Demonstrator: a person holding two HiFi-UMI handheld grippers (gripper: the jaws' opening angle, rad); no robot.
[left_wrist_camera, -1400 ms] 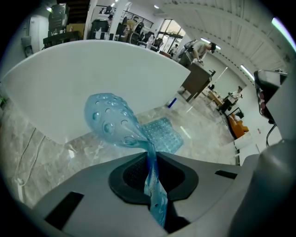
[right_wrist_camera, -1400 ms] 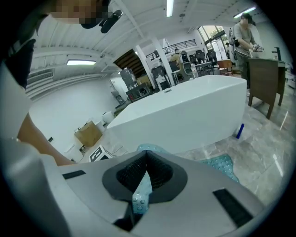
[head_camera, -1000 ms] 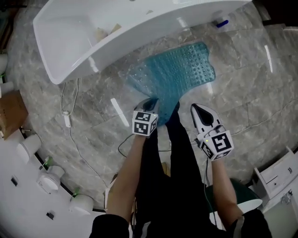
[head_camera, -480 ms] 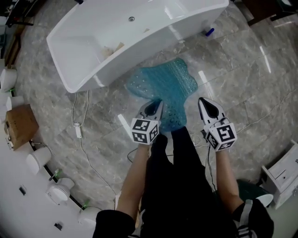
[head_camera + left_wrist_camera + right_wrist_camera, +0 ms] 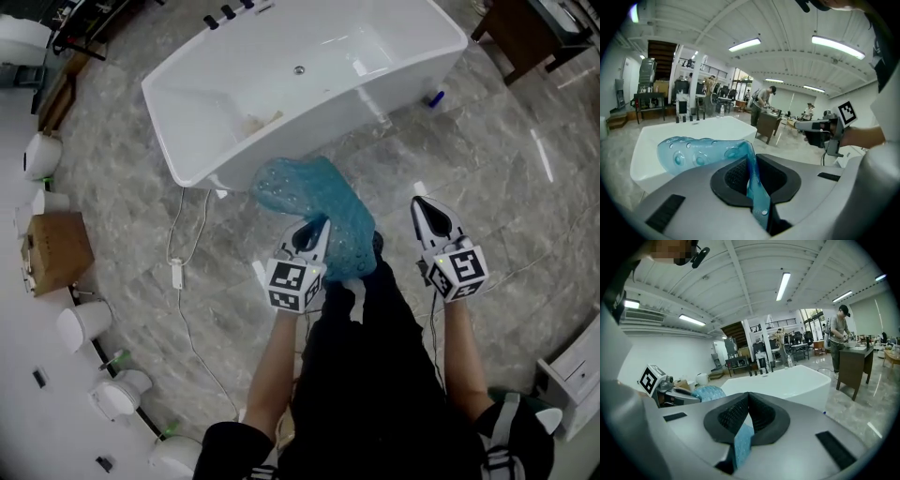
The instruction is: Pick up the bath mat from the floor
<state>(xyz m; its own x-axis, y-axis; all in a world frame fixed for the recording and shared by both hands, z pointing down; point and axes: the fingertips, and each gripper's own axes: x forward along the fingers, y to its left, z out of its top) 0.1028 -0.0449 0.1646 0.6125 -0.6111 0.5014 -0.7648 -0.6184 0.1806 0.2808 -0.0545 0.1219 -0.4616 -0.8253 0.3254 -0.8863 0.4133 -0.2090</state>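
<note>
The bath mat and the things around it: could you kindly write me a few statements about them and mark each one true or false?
1. The left gripper is shut on the bath mat. True.
2. The bath mat lies flat on the floor. False: it is bunched up and hangs from the left gripper.
3. The bathtub is white. True.
4. The cardboard box sits inside the bathtub. False: it stands on the floor, well to the tub's left in the head view.
</note>
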